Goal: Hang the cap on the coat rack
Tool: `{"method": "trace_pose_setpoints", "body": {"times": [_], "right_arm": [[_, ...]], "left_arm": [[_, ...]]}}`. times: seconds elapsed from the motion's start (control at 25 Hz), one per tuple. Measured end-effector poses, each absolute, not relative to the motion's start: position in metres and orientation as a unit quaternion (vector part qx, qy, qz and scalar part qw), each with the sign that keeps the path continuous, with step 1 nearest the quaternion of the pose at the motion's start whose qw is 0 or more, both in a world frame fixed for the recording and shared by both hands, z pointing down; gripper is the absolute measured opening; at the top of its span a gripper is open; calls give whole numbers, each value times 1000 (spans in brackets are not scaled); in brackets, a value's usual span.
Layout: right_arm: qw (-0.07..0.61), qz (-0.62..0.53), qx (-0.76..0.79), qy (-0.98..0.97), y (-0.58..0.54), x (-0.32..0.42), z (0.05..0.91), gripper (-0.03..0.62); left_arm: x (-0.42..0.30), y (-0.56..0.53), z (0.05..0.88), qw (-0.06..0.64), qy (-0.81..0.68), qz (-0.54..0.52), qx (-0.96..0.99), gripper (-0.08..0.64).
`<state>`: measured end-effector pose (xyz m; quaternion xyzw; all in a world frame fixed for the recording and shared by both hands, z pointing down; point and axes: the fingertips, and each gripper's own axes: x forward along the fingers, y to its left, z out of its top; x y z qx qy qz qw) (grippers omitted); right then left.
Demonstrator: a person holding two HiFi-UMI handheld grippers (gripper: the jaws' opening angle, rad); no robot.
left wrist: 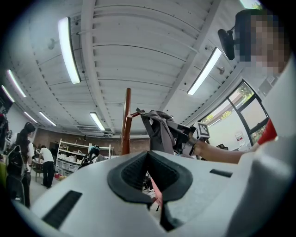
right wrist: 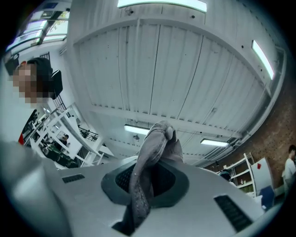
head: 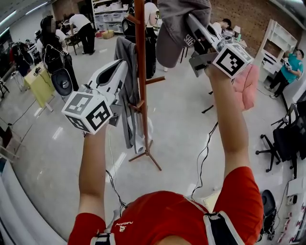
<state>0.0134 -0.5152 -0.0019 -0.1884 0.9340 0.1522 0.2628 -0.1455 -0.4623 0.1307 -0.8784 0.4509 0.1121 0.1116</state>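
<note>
Where the cap (head: 178,33) sits: up high, just right of the coat rack (head: 140,72) pole near its top, held in the right gripper (head: 193,24). We can't tell if it touches the pole.
Cap look: grey, soft and crumpled, sagging below the grip, with small white print on one side.
Right gripper fingers: pinching a fold of the cap. In the right gripper view we see grey fabric running up out from between the jaws.
Cap from the left gripper view: cap (left wrist: 159,132) just beside a top peg, right of the pole.
Left gripper (head: 123,67): raised left of the pole, lower than the right one, pointing up at the rack.
Left gripper fingers: pressed together, nothing between them.
Coat rack: brown wooden pole with short pegs, its feet on the pale glossy floor (head: 181,119).
Grey garment (head: 128,103): hangs on the pole's left side, just beside the left gripper.
Pink cloth (head: 246,86): beside the right wrist; we can't tell what it hangs on.
Background: people (head: 83,28) and shelves (head: 112,14) far behind the rack.
</note>
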Motion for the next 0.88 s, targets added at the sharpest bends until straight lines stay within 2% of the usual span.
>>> {"method": "trace_pose_setpoints", "body": {"times": [0.36,0.8,0.88], "right_arm": [[241,122,-150,951,-534,-8,37,38],[200,120,-206,950,-556,-24,75,43],[186,116,-215,952,-561,-26,85,60]], "left_arm": [[-148,-472,150,102,467,96,-873,8],[-157,-457,165,91,474,82,-872,8],[-157,-456,169,87,473,81,-873,9]]}}
